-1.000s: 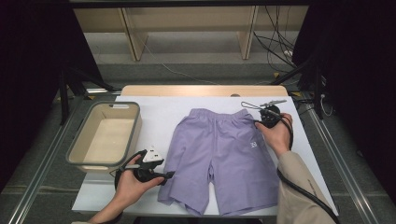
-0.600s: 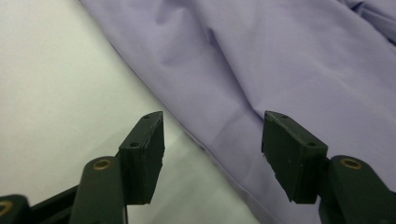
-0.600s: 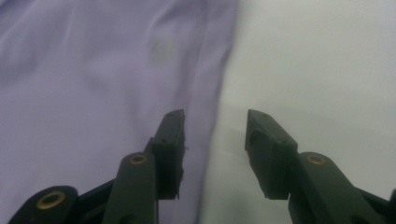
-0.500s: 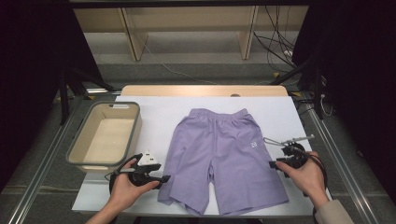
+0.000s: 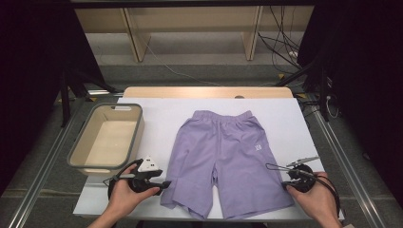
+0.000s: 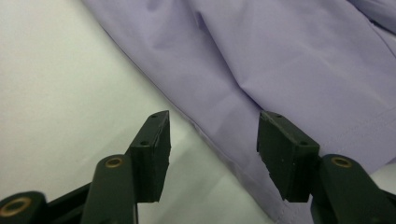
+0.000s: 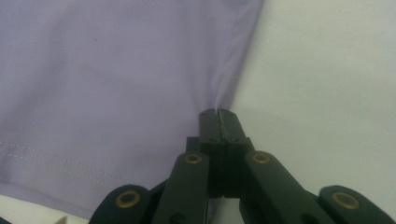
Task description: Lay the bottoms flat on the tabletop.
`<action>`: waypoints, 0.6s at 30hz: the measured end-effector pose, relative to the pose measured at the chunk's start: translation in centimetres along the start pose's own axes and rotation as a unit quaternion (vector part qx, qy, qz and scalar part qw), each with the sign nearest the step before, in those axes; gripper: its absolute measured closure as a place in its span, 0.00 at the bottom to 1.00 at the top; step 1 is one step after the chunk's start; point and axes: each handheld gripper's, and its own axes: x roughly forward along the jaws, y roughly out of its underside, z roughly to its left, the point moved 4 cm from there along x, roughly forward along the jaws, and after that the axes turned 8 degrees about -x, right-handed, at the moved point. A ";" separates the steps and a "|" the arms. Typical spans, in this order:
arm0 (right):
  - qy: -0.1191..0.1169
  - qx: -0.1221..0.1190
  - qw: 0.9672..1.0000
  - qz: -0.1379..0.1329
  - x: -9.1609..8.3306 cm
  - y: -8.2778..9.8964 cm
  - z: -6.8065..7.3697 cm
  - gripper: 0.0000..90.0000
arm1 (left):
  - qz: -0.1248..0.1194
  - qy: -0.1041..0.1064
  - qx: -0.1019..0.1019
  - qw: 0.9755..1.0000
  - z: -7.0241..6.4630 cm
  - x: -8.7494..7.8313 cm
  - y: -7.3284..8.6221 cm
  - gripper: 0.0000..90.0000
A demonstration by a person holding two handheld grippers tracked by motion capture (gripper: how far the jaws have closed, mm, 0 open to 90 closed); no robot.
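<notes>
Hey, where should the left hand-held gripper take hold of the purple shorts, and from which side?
On the outer side edge of the leg just above the hem, coming in from the table's left. The shorts lie flat, so only a free edge gives the jaws something to pinch, and that seam already runs between the left hand-held gripper's open jaws.

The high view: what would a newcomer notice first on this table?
The lilac shorts lie flat in the middle of the white table. The right gripper is shut on the outer edge of one leg, while the left gripper stands open at the other leg's edge. A beige bin stands at the left.
</notes>
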 end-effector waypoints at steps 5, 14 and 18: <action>0.032 0.008 0.999 -0.007 -0.5 0.0 -1.3 1.00 | 0.009 0.002 -0.001 1.000 0.1 -0.1 0.2 0.51; 0.029 -0.049 0.996 -0.075 -1.6 -2.2 2.2 0.84 | 0.022 0.015 0.023 0.999 -0.8 -1.0 0.9 0.60; -0.042 -0.096 0.989 -0.108 -0.8 -3.9 6.8 0.79 | 0.036 0.031 0.042 0.998 -1.7 -1.2 1.5 0.65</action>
